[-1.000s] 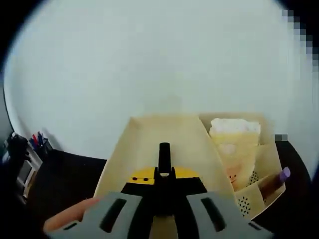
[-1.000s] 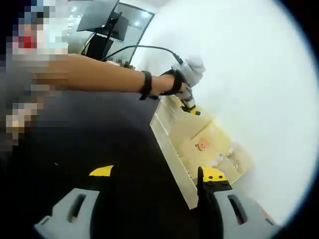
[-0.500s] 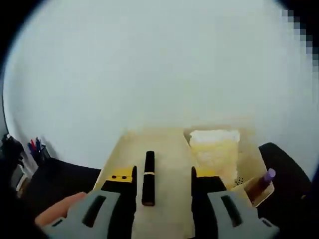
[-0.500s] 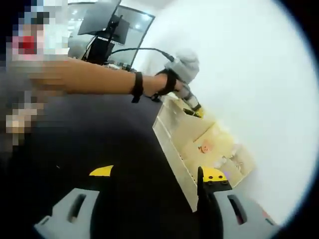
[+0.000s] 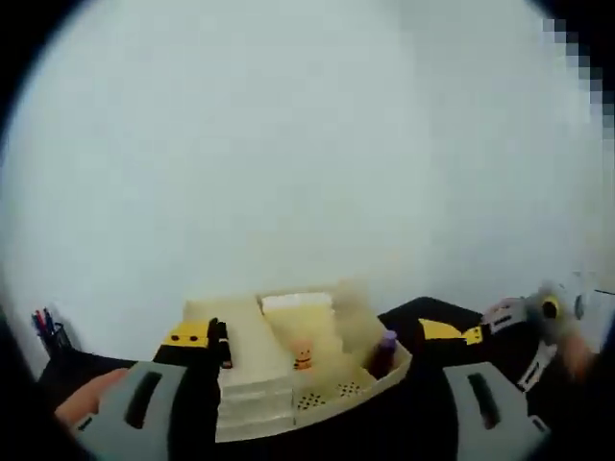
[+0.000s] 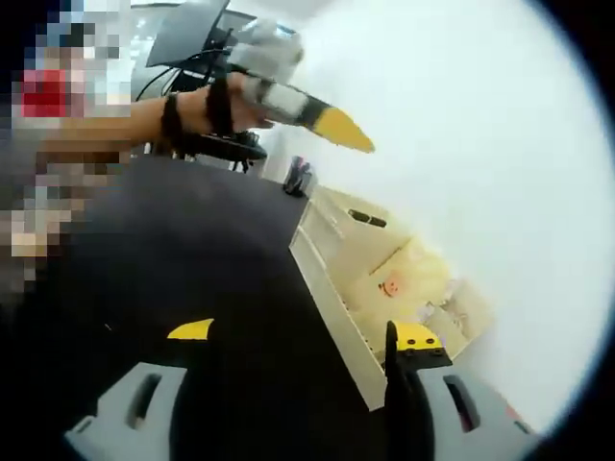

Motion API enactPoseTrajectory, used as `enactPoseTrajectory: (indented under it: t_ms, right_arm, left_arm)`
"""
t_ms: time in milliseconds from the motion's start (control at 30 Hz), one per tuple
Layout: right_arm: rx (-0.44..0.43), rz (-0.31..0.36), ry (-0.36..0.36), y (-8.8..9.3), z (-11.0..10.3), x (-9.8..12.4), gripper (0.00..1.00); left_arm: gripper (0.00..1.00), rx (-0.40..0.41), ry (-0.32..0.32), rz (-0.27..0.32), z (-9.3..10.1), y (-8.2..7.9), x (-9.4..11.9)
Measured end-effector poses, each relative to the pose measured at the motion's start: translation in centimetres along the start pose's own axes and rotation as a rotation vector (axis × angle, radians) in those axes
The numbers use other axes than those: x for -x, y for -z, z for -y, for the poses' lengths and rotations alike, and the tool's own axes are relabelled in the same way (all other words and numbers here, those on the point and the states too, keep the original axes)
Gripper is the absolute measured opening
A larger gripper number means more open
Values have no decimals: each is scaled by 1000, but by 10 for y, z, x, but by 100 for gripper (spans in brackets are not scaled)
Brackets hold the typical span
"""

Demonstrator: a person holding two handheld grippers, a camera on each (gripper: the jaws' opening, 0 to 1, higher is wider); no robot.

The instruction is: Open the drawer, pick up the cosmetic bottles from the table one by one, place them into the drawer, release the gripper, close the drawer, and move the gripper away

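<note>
Since a second ago the left hand-held gripper [image 5: 317, 384] has been opened and drawn up and away from the cream organiser [image 5: 288, 370]; the black bottle [image 6: 368, 219] it was clamped on is now left lying on the organiser's top tray.

In the left gripper view, the jaws are spread wide with nothing between them. Beyond them the organiser is seen from the front on the dark desk [image 5: 423, 317], against a pale wall [image 5: 307, 144]. A small dark shape at the organiser's left edge may be the bottle, though it cannot be told for certain. A purple-capped bottle [image 5: 383, 351] stands in the right-hand compartment, and an orange figure is seen on the middle part. Pens [image 5: 46, 327] are seen at far left, and the right hand-held gripper [image 5: 528, 322] comes in, blurred, from the right.

In the right gripper view, that gripper's own jaws [image 6: 298, 379] are held wide apart over the desk and are empty. The organiser is seen lengthwise beside the wall. The left hand-held gripper is seen raised well above it in the person's hand [image 6: 207, 106], yellow tip forward. Monitors [image 6: 192, 38] stand behind.
</note>
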State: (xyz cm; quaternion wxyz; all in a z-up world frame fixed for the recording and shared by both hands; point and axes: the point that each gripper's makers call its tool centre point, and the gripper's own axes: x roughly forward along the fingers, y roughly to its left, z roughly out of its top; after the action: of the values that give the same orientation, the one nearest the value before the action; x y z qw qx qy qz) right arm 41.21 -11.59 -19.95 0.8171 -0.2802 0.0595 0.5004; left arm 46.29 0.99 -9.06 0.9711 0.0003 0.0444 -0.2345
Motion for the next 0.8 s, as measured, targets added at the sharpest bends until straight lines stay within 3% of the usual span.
enactPoseTrajectory:
  t_ms: [133,233,433,500,600,700,800]
  right_arm:
    - [-9,30,-12,-9,-7,4,66]
    - [0,38,-10,-14,-10,3,66]
    - [56,26,-22,-16,-21,-4,66]
    - [15,67,-58,-23,-23,-10,66]
    - [-60,125,-119,-32,-28,-12,65]
    - [-49,127,-126,-35,-32,-11,65]
    - [-9,109,-114,-35,-33,-9,65]
  left_arm:
    - [83,-34,22,16,16,9,37]
    - [83,-46,6,24,13,17,58]
    - [85,23,4,41,12,41,89]
    - [86,39,-11,54,16,49,98]
    - [86,55,-26,93,22,46,113]
    - [87,24,-29,112,27,40,123]
    - [88,-32,-52,95,23,37,127]
